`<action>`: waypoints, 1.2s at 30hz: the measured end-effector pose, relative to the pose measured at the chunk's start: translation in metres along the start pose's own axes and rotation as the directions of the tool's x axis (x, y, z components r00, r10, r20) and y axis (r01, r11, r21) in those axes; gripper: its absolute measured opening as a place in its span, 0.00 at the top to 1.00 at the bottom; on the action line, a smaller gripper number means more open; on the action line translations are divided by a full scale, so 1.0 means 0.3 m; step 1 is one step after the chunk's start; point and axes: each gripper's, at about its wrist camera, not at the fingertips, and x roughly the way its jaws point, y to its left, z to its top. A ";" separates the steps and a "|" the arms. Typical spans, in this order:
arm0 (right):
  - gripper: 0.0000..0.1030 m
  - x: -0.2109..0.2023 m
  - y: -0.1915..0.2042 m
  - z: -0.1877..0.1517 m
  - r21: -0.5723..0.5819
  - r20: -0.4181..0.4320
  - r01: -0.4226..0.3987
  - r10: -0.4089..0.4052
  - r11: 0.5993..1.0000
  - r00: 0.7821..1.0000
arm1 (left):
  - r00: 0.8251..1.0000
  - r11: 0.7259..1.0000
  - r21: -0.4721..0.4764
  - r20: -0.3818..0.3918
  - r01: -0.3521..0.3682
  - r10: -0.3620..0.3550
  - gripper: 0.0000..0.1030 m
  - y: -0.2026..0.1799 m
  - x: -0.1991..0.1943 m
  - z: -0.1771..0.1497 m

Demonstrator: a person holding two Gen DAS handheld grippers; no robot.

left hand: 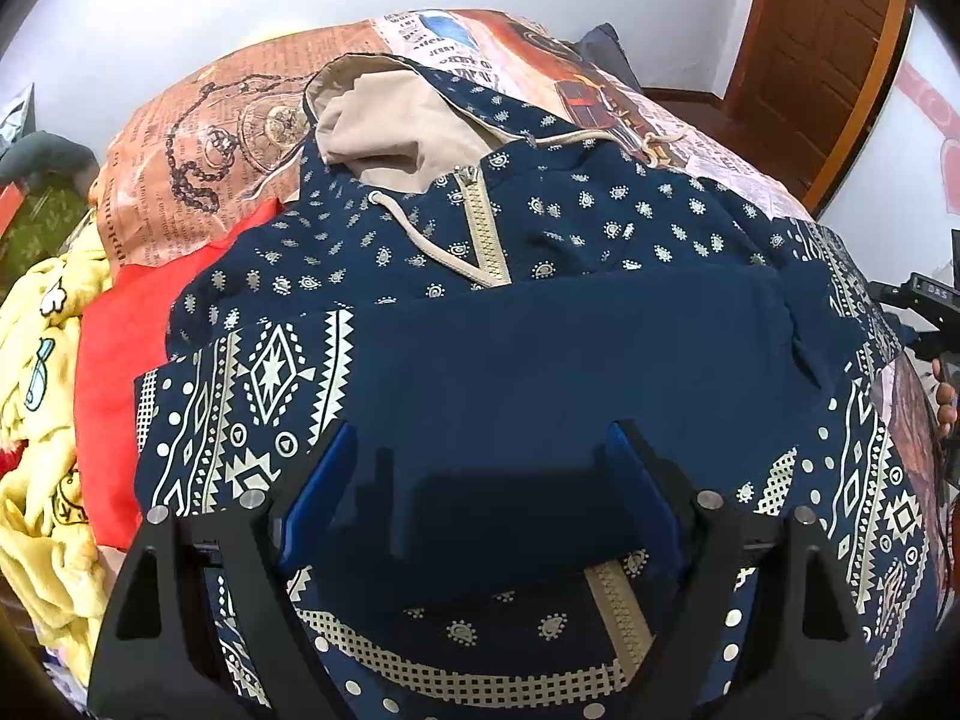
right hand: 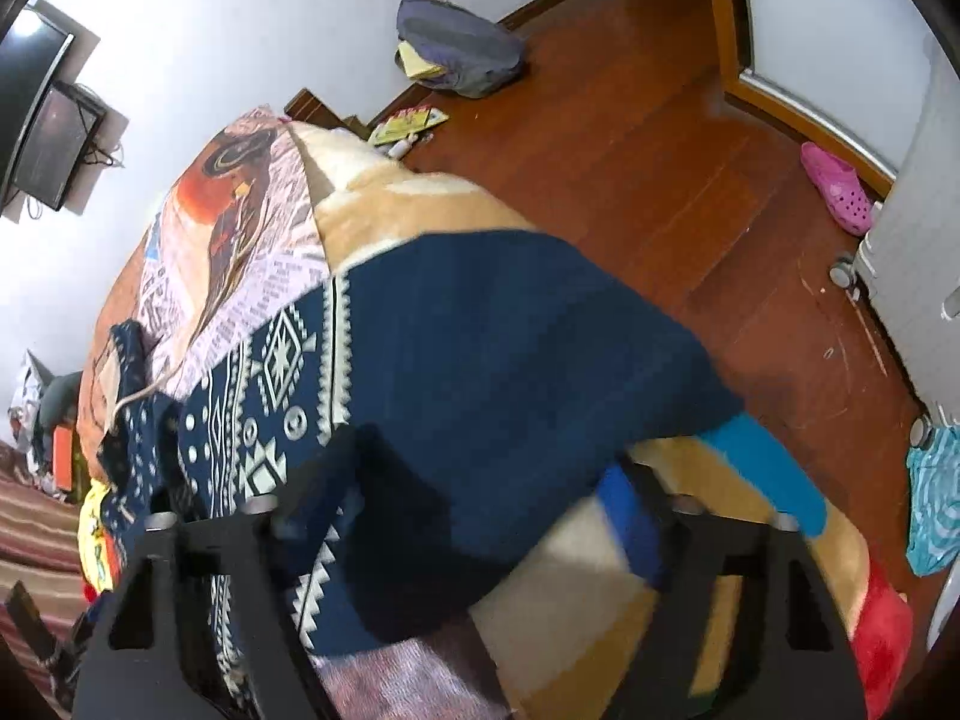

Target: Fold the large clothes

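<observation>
Newsprint-patterned bedspread (left hand: 180, 180) lies under the navy hoodie (left hand: 540, 240). My left gripper (left hand: 480, 456) hangs spread just above its plain blue sleeve; my right gripper (right hand: 480, 480), fingers apart, straddles the sleeve's (right hand: 510, 330) edge.

Hoodie (left hand: 540, 312) covers most of the bed (left hand: 198, 138) ahead of my left hand-held gripper (left hand: 480, 468). Left edge crowded: red cloth (left hand: 120, 360) and yellow garment (left hand: 42, 420) lie against the hoodie. Bare bedspread beyond the hood. On my right, open floor (right hand: 690, 192) past the bed edge; bag (right hand: 462, 48) by the far wall, pink shoe (right hand: 837, 186) near the door frame.
</observation>
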 end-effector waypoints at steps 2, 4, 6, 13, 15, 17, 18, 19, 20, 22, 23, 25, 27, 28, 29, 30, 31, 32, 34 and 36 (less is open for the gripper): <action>0.76 -0.019 0.022 0.008 -0.014 0.021 0.008 -0.008 1.000 1.000 | 1.000 1.000 -0.003 0.008 -0.004 0.004 0.18 0.005 -0.010 -0.002; 0.86 -0.034 0.050 0.013 -0.041 0.034 0.017 -0.016 0.999 0.999 | 1.000 1.000 -0.006 0.017 -0.008 0.008 0.18 0.015 -0.027 -0.007; 0.89 -0.064 0.084 0.012 -0.081 0.063 0.023 -0.017 0.996 0.998 | 1.000 1.000 -0.012 0.025 -0.008 0.008 0.18 0.028 -0.045 -0.011; 0.90 -0.216 0.264 0.016 -0.218 0.168 0.002 0.035 0.976 0.985 | 0.998 0.999 -0.034 0.070 -0.002 0.004 0.18 0.077 -0.132 -0.029; 0.91 -0.263 0.338 0.016 -0.267 0.195 -0.012 0.066 0.964 0.979 | 0.997 0.999 -0.040 0.083 0.002 0.001 0.18 0.090 -0.155 -0.035; 0.91 -0.309 0.425 0.005 -0.320 0.215 -0.034 0.108 0.947 0.971 | 0.995 0.999 -0.045 0.097 0.005 -0.001 0.18 0.104 -0.182 -0.043; 0.91 -0.327 0.472 -0.004 -0.348 0.219 -0.047 0.130 0.936 0.967 | 0.995 0.999 -0.047 0.102 0.007 -0.002 0.18 0.110 -0.194 -0.048; 0.91 -0.337 0.510 -0.015 -0.373 0.217 -0.062 0.152 0.926 0.964 | 0.994 0.999 -0.049 0.106 0.010 -0.004 0.18 0.116 -0.204 -0.053; 0.91 -0.344 0.544 -0.027 -0.396 0.213 -0.076 0.172 0.915 0.962 | 0.994 0.999 -0.049 0.109 0.011 -0.005 0.18 0.118 -0.209 -0.055; 0.91 -0.354 0.638 -0.074 -0.457 0.185 -0.113 0.219 0.882 0.958 | 0.993 0.999 -0.052 0.117 0.010 -0.003 0.18 0.133 -0.229 -0.069; 0.91 -0.351 0.673 -0.098 -0.480 0.169 -0.128 0.235 0.868 0.957 | 0.993 0.999 -0.053 0.119 0.008 -0.002 0.18 0.138 -0.232 -0.075; 0.91 -0.325 0.751 -0.167 -0.530 0.115 -0.167 0.265 0.831 0.957 | 0.992 0.998 -0.062 0.122 0.009 -0.002 0.18 0.156 -0.245 -0.092; 0.91 -0.292 0.797 -0.220 -0.563 0.081 -0.176 0.266 0.807 0.961 | 0.993 0.997 -0.074 0.121 0.012 -0.003 0.18 0.176 -0.252 -0.109; 0.91 -0.252 0.827 -0.261 -0.586 0.046 -0.183 0.258 0.790 0.965 | 0.993 0.997 -0.082 0.120 0.015 -0.005 0.18 0.186 -0.254 -0.118; 0.91 -0.229 0.841 -0.281 -0.595 0.025 -0.186 0.249 0.782 0.968 | 0.993 0.996 -0.087 0.118 0.017 -0.006 0.18 0.194 -0.255 -0.125; 0.91 -0.178 0.859 -0.320 -0.609 -0.017 -0.191 0.229 0.770 0.973 | 0.993 0.995 -0.098 0.114 0.021 -0.009 0.18 0.209 -0.257 -0.137; 0.91 -0.134 0.871 -0.350 -0.618 -0.053 -0.197 0.210 0.761 0.976 | 0.994 0.994 -0.105 0.110 0.022 -0.011 0.18 0.217 -0.258 -0.148; 0.91 -0.109 0.875 -0.370 -0.622 -0.077 -0.200 0.195 0.757 0.978 | 0.994 0.994 -0.108 0.107 0.022 -0.011 0.18 0.224 -0.258 -0.155; 0.91 -0.015 0.863 -0.429 -0.626 -0.151 -0.202 0.137 0.753 0.979 | 0.995 0.993 -0.116 0.097 0.023 -0.011 0.18 0.242 -0.257 -0.179; 0.91 0.034 0.849 -0.470 -0.633 -0.183 -0.188 0.090 0.751 0.979 | 0.996 0.993 -0.115 0.086 0.019 -0.009 0.18 0.247 -0.255 -0.197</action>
